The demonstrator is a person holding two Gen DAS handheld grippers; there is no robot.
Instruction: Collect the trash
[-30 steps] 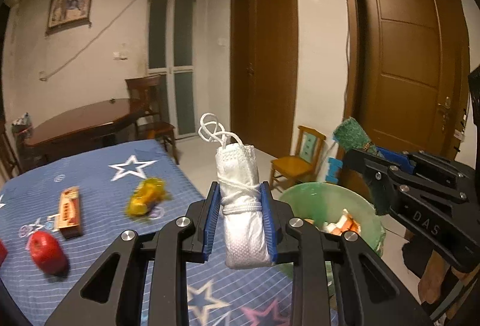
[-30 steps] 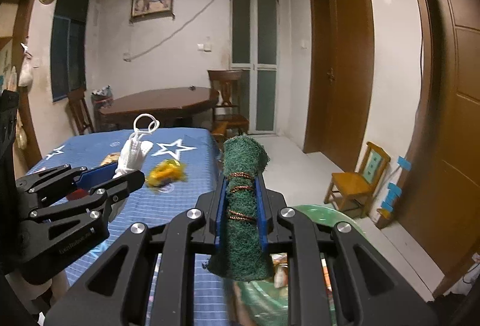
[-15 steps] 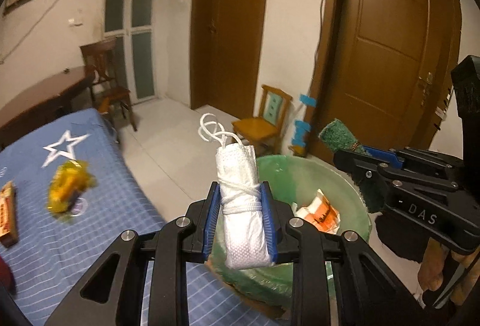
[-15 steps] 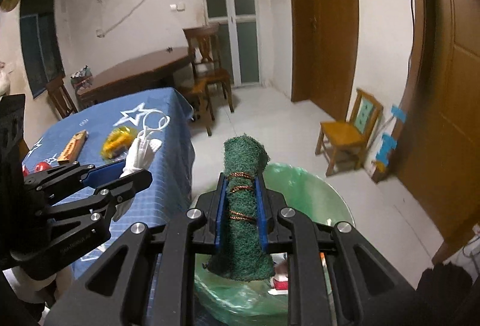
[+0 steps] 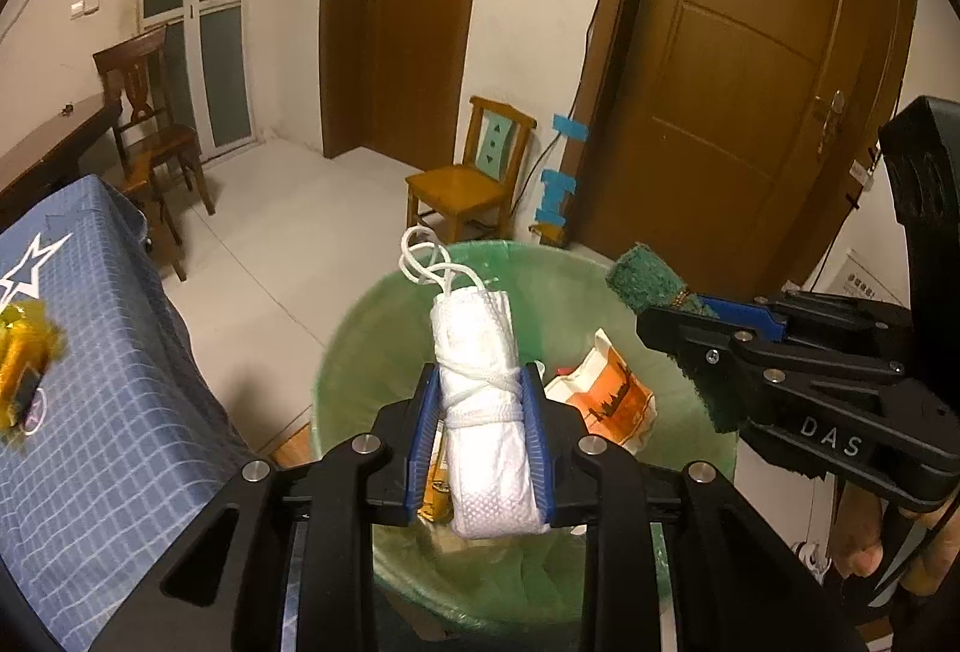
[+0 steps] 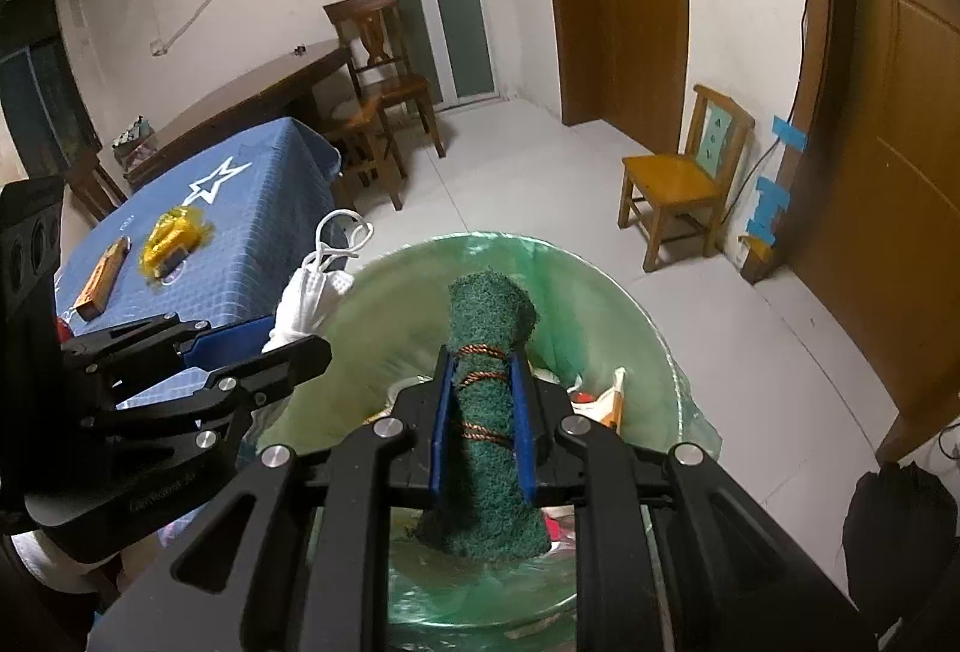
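Holding both loads over the bin (image 5: 336,352), I am at the release step. My left gripper (image 5: 480,436) is clamped on the rolled white mask (image 5: 480,394), its ear loops standing up above the pads. My right gripper (image 6: 483,415) is clamped on the rolled green scouring pad (image 6: 489,448), which is bound with brown cord. Both rolls hang above the green-lined opening, which already contains an orange-and-white wrapper (image 5: 606,400) and other scraps.

Procedure, as I judge it:
1. Confirm that each roll is inside the rim line, not above the rim itself. The mask sits nearer the table-side rim, so I should shift it toward the middle.
2. Lower both grippers slightly so the drop is short.
3. Open the jaws fully, one side at a time. The mask loops could snag on a pad; a small shake should clear them.
4. Withdraw upward without touching the liner.

Remaining work, judged from the right wrist view: a yellow wrapper (image 6: 171,241) and a brown bar (image 6: 102,280) lie on the blue star tablecloth (image 6: 258,208).
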